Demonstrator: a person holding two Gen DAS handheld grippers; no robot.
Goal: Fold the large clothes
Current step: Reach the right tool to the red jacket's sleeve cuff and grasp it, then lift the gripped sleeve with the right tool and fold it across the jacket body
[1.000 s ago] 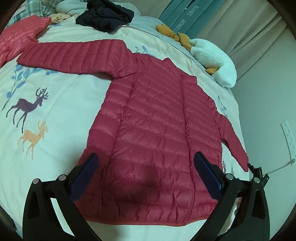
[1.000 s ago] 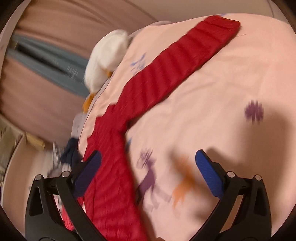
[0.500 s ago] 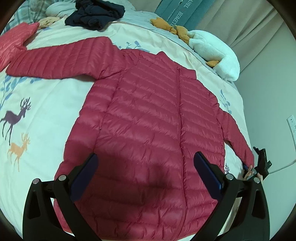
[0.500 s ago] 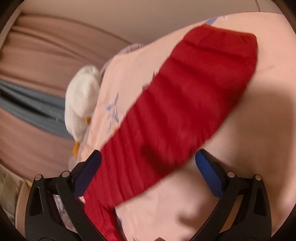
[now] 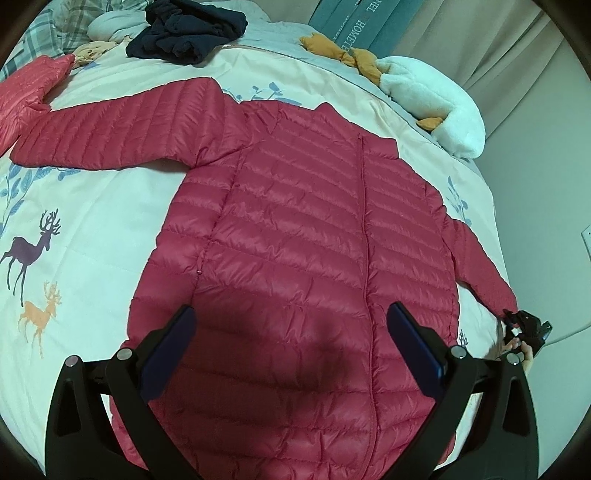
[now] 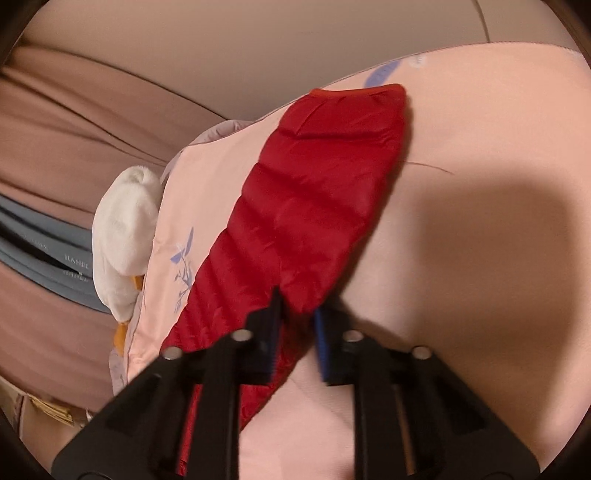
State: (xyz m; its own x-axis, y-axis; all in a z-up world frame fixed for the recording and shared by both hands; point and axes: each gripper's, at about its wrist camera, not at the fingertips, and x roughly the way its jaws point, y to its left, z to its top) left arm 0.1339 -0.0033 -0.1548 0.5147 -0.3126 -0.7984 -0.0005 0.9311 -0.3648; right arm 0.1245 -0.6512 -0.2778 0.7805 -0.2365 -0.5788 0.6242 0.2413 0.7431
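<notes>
A red quilted down jacket (image 5: 303, 258) lies front up and zipped on the bed, both sleeves spread out. My left gripper (image 5: 291, 332) hovers open above its lower body, touching nothing. In the right wrist view my right gripper (image 6: 297, 310) is shut on the edge of the jacket's right sleeve (image 6: 314, 206), a little short of the cuff. The left wrist view shows that same gripper (image 5: 524, 326) at the sleeve end by the bed's right edge, a hand behind it.
The bedspread (image 5: 92, 221) carries deer prints. A dark navy garment (image 5: 184, 33), another red jacket (image 5: 26, 92) and a white and orange plush toy (image 5: 428, 92) lie along the far side. A curtain (image 6: 74, 122) and wall close off the right.
My right gripper closed in on the right sleeve and shut on it; it was open before. The left gripper moved forward over the jacket body, still open.
</notes>
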